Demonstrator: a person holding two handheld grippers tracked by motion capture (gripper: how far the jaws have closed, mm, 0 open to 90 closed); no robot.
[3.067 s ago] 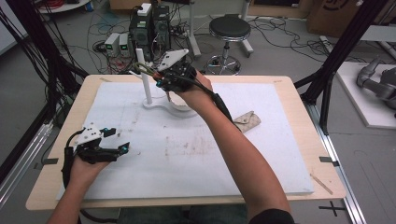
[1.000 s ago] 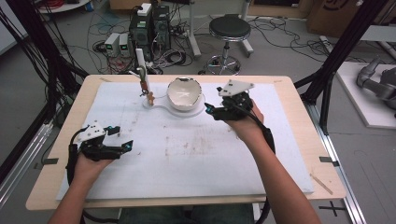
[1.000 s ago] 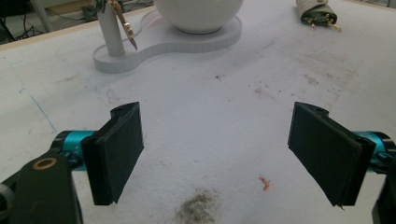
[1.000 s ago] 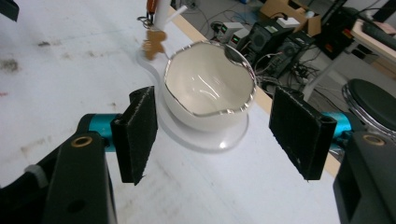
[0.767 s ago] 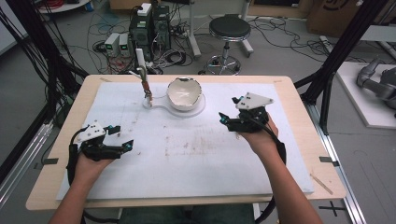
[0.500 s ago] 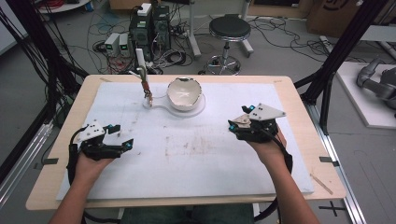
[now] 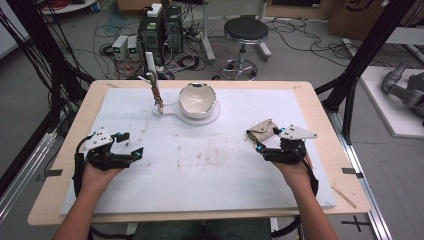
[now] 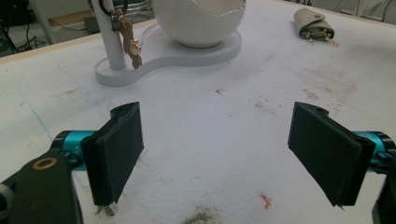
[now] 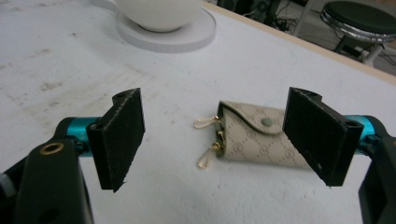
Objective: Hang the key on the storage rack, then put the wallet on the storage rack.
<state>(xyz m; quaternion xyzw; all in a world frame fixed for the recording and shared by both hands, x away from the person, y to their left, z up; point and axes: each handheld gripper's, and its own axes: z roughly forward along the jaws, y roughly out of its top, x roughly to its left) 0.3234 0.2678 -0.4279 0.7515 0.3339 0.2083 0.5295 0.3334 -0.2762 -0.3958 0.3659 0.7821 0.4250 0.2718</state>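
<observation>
A beige patterned key pouch (image 7: 262, 131) (image 9: 261, 140) with gold clips lies flat on the white mat at the right. My right gripper (image 7: 267, 141) (image 9: 217, 140) sits low just behind it, open. Its jaws have just been opening, and nothing is pressed between them. The pouch lies just ahead of them, partly behind the right-hand jaw. My left gripper (image 7: 131, 145) (image 8: 217, 154) rests open over bare mat at the left, with the pouch (image 8: 312, 22) far off. A white bowl (image 7: 197, 98) (image 8: 198, 16) sits on a white stand with a post (image 7: 151, 75).
Gold and brown key fobs (image 7: 157, 95) (image 8: 128, 39) hang from the post. The white mat (image 7: 210, 165) is stained in the middle. A wooden table rim (image 7: 330, 120) surrounds it. Behind the table stand a stool (image 7: 246, 30) and electronics with cables.
My right hand came away from the bowl, moving right, toward the person and down to the pouch. Its jaws stand wider. The left hand has stayed put.
</observation>
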